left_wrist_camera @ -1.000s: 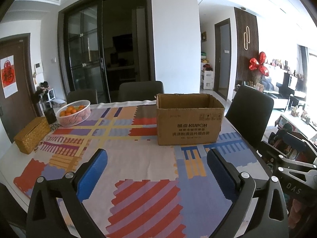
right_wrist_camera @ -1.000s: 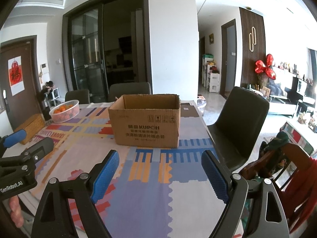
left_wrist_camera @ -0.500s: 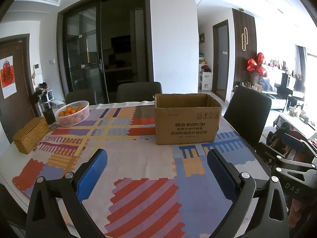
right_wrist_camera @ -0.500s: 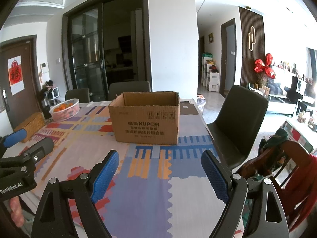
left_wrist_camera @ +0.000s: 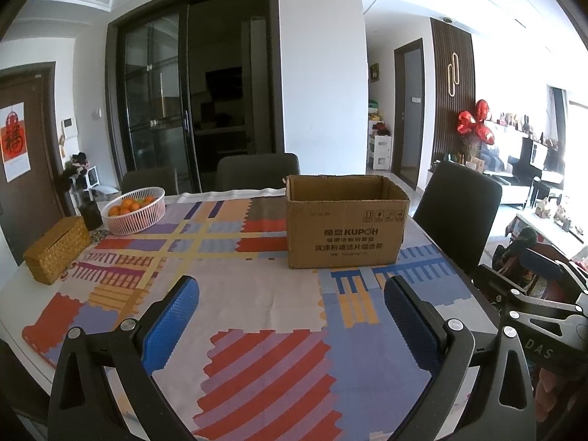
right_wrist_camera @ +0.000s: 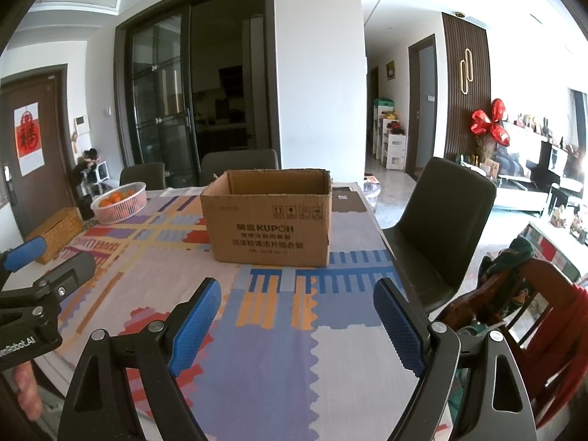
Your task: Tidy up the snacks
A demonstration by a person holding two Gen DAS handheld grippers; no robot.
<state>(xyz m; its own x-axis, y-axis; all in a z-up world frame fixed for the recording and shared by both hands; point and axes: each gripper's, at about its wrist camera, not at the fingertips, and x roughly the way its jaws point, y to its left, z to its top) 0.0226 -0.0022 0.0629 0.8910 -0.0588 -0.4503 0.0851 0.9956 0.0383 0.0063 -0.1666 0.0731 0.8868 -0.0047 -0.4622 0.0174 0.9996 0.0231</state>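
An open brown cardboard box (left_wrist_camera: 345, 228) (right_wrist_camera: 270, 226) printed KUPOH stands upright on the table's patterned cloth (left_wrist_camera: 257, 294) (right_wrist_camera: 279, 330), past both grippers. Its inside is hidden from these angles. My left gripper (left_wrist_camera: 292, 297) hovers over the near part of the cloth, blue pads wide apart, nothing between them. My right gripper (right_wrist_camera: 297, 299) is open the same way, short of the box and apart from it. No snack packets show in either view. Part of the left gripper (right_wrist_camera: 40, 286) also appears at the left edge of the right wrist view.
A white basket of oranges (left_wrist_camera: 134, 211) (right_wrist_camera: 119, 202) and a woven box (left_wrist_camera: 57, 253) (right_wrist_camera: 55, 233) sit at the table's far left. Dark chairs (left_wrist_camera: 459, 213) (right_wrist_camera: 441, 228) stand at the right side and behind the table. A wooden chair with clothes (right_wrist_camera: 529, 312) is at the near right.
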